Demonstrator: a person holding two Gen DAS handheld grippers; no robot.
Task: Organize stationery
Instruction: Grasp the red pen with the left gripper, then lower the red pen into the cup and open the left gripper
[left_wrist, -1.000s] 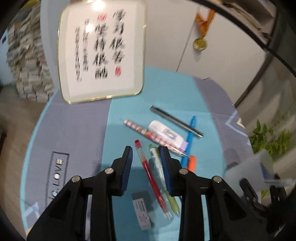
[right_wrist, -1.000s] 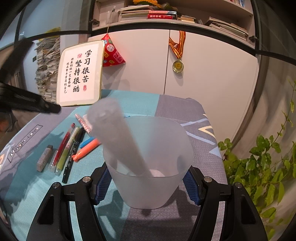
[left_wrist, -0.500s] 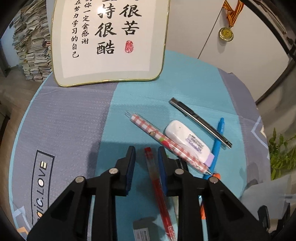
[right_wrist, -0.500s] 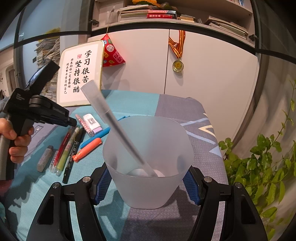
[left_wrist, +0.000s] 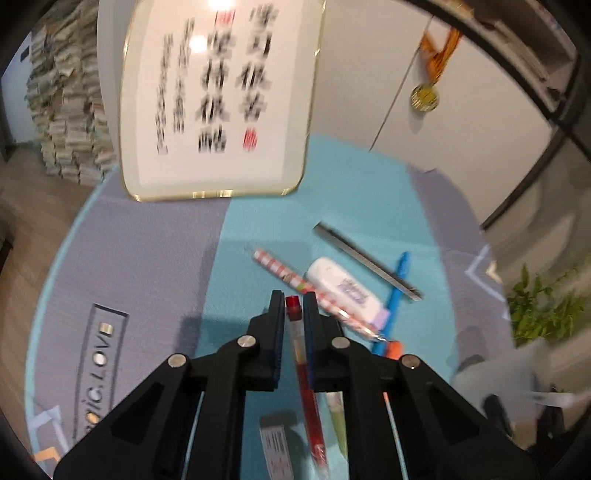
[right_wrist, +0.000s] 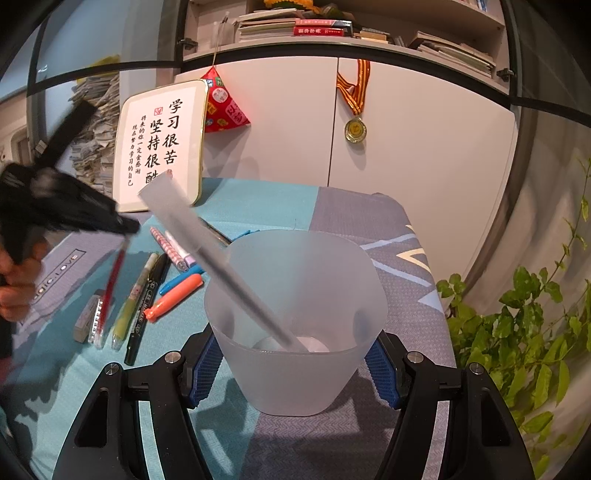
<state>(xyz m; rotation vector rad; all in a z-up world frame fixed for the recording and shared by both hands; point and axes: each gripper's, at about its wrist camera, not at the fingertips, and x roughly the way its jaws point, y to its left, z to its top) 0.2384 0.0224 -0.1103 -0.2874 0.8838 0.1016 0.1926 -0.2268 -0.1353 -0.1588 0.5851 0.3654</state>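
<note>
Between the clamped left tongs (left_wrist: 294, 306), red pen (left_wrist: 306, 387) lengthwise, cap forward.

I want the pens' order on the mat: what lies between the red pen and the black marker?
The right wrist view shows one thing there: a yellow-green pen, lying between the red pen and the black marker.

surface: table (right_wrist: 354, 206) under a teal and grey patterned cloth
back left: framed calligraphy board (right_wrist: 162, 147) standing on it
left side: grey eraser (right_wrist: 86, 317), green pen (right_wrist: 135, 301), black marker (right_wrist: 147, 301), orange marker (right_wrist: 175, 295), blue pen (right_wrist: 181, 280), checked pen (left_wrist: 295, 280), white correction tape (left_wrist: 345, 286), grey utility knife (left_wrist: 365, 260)
</note>
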